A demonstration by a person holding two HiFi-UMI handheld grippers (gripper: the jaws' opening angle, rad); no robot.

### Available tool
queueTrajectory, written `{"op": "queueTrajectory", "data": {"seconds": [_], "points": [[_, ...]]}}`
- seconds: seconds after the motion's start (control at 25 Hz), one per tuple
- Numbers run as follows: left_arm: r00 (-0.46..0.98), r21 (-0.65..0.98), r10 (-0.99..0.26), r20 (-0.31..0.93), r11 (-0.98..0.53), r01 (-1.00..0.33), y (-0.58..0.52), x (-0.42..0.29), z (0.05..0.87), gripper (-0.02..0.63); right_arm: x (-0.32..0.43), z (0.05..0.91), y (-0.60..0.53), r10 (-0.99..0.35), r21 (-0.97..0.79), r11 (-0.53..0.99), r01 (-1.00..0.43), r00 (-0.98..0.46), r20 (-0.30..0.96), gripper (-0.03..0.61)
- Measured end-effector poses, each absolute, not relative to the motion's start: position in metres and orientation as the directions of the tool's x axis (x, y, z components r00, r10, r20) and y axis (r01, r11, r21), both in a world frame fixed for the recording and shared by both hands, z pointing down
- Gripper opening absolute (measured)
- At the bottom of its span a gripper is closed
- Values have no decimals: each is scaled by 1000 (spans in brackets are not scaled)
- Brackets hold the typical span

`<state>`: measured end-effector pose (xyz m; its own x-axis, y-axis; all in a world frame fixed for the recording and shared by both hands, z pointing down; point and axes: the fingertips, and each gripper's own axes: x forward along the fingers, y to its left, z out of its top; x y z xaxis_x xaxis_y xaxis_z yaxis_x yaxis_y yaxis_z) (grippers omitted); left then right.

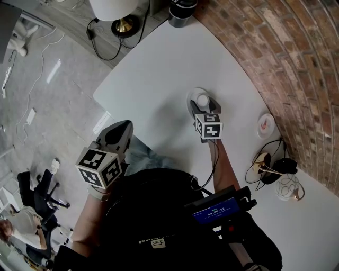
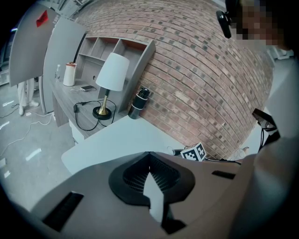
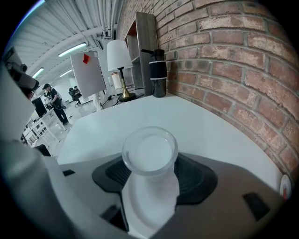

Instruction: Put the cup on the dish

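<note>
Right gripper (image 3: 150, 168): we see the jaws closed onto the clear cup (image 3: 149, 150), a pad against each side of it. The cup is upright with its rim up. The white dish (image 3: 145, 217) is directly under it and shows through the gap between the jaws. We can't tell whether the cup's base is touching the dish or just above it. In the head view, cup and dish are mid-table on the white table (image 1: 159, 74), towards the brick wall (image 1: 296, 69).

Left gripper (image 2: 149, 158): the jaws are together at the tips with nothing between them. It's held off the near table edge, close to the person's body and well apart from the cup.

Also on the table:
- A small saucer with a red mark (image 1: 265, 125) is near the wall, to the right of the dish.
- A black flask (image 1: 180, 13) stands at the far end by the wall.

A white-shaded lamp (image 1: 114, 10) with a brass base stands on the unit beyond the table, near the flask.
</note>
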<state>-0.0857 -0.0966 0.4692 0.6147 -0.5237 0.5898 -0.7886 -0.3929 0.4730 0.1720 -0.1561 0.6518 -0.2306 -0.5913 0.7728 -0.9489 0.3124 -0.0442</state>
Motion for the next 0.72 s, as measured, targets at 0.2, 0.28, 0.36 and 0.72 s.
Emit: {"op": "queueTrajectory", "data": {"seconds": [0.2,0.28,0.36,0.72], "points": [[620,472,-525,584,-402,-785,-94,-85,467,5,174,647,-153,-596,-39,305,-952,-223,771,264],[622,471,-525,581,-406,-783,-94,-86,466,5,174,644,-151,-601,-36,298,-954,-217,770,264],[624,469,-526,578,-411,-781,-93,-87,465,5,175,641,-150,-606,-36,293,-956,-215,766,264],[642,464,-526,558,-443,-767,-90,-89,456,5,178,620,-142,-636,-27,259,-966,-191,747,264]]}}
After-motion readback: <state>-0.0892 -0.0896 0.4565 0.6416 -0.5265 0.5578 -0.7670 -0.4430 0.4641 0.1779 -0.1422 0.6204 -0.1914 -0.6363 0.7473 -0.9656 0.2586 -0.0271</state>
